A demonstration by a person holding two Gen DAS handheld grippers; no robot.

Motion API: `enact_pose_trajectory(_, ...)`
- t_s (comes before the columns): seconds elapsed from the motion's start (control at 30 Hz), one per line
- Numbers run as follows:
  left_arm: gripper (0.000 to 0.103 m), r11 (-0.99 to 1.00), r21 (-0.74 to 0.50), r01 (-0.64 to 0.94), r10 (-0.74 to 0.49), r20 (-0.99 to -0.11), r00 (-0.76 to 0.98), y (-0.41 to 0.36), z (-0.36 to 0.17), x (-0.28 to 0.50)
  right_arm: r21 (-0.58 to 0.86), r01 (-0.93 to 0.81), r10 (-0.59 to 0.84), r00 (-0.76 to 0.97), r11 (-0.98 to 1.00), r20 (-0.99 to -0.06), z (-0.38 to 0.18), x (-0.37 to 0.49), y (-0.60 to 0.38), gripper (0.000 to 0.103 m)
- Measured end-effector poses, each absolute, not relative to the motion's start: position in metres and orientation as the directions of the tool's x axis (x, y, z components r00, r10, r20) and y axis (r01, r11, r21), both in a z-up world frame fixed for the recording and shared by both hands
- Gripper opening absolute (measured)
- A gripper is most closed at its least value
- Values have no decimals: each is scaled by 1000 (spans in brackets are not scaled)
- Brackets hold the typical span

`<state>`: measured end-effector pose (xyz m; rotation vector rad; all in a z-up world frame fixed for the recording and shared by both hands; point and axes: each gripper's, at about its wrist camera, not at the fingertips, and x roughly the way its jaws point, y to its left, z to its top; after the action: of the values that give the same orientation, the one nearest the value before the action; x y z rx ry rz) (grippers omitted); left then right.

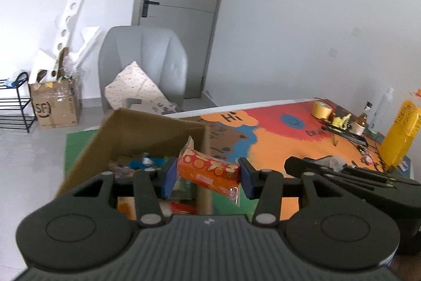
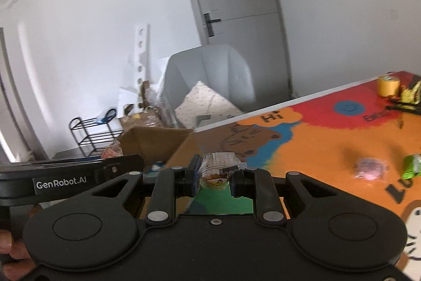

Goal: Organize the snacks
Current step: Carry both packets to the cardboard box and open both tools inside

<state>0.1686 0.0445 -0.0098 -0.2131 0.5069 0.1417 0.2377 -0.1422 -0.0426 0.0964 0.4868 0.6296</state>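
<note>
Left gripper (image 1: 208, 177) clamps an orange snack bar (image 1: 209, 171) by its ends, held just above the cardboard box's (image 1: 147, 131) right wall. Right gripper (image 2: 213, 177) – shut on a small crinkled snack packet (image 2: 219, 166) – is just right of that box, over the table (image 2: 315, 138).

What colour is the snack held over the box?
Orange-red with yellow dots, the snack; clearest in the left wrist view.
</note>
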Motion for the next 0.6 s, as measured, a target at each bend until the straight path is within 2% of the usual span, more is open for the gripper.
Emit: enact_pose_trajectory(0.6,48,951,-181,-251,136,-484,864,110,-4,159,193,-616,633,658,764,-408,-29,230,-74,20)
